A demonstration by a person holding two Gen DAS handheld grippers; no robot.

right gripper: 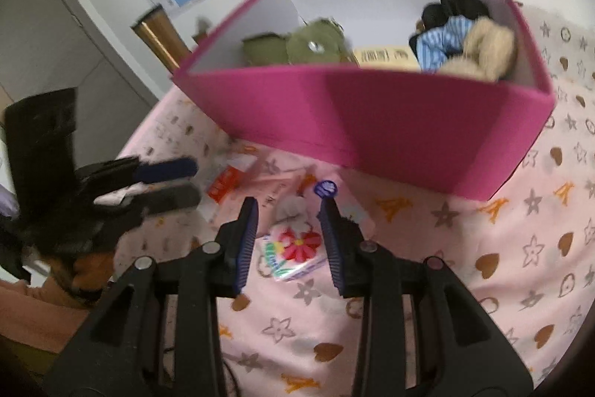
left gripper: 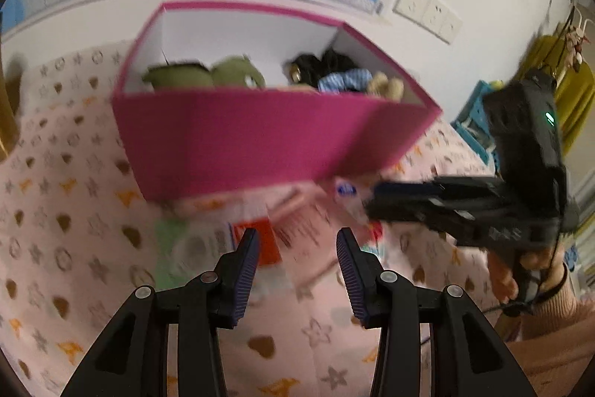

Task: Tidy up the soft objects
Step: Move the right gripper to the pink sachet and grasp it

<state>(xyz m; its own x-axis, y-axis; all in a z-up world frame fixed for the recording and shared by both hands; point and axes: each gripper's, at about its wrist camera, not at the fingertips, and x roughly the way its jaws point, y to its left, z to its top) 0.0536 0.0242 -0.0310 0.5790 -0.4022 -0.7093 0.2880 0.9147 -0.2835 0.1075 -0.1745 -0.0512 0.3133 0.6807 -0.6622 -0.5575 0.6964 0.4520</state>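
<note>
Both my left tool (left gripper: pixel 296 240) and right tool (right gripper: pixel 288 211) hang released over the tissue packets (right gripper: pixel 293 253) before the pink box (right gripper: pixel 372 121); next I must clench one.

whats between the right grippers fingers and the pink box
In the right wrist view, a flower-print tissue pack lies between the right gripper fingers; beyond it only patterned cloth reaches the pink box.

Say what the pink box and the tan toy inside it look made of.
Pink box: likely matte card or fabric-covered board; flat stiff walls, crisp corner, white lining. Tan toy: plush, judging by its fuzzy, rounded surface, though the frame is blurred.
</note>
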